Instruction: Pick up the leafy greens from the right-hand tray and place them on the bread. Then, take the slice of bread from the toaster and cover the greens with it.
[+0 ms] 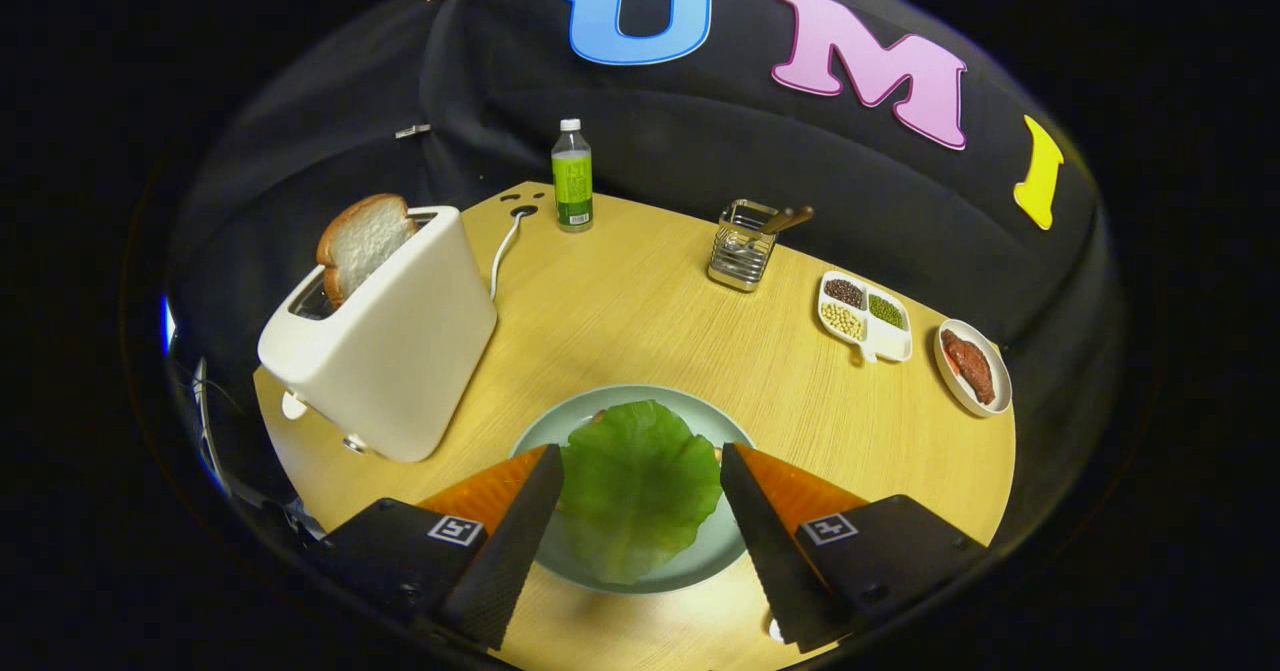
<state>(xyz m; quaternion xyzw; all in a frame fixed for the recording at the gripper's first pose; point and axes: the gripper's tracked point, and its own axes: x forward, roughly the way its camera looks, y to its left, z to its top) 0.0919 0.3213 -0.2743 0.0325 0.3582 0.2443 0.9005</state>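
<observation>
— Greens, where are they?
— Spread flat on the plate, right between the two fingers of the claw. A sliver of bread peeks out under the leaf's far left edge.
— And the claw itself?
— Spread wide, one finger on each side of the leaf, holding nothing. Whether the fingertips touch the leaf's edges I cannot tell.
— What sits past the plate?
— Ahead and to the left of the fingers, the toaster stands on the table, near the plate but apart from it. A slice sticks up out of its slot, leaning a little. Its cord runs from behind it to a hole in the table.
— Further on?
— Ahead and to the right, well apart from the plate, a divided dish holds three kinds of beans or grains, one in each compartment. Just right of that, a small dish carries a reddish-brown piece of food. Beyond the divided dish is a metal holder with a wooden handle poking out. Farthest off, nearly straight ahead, a bottle stands upright by the table's back edge.
</observation>
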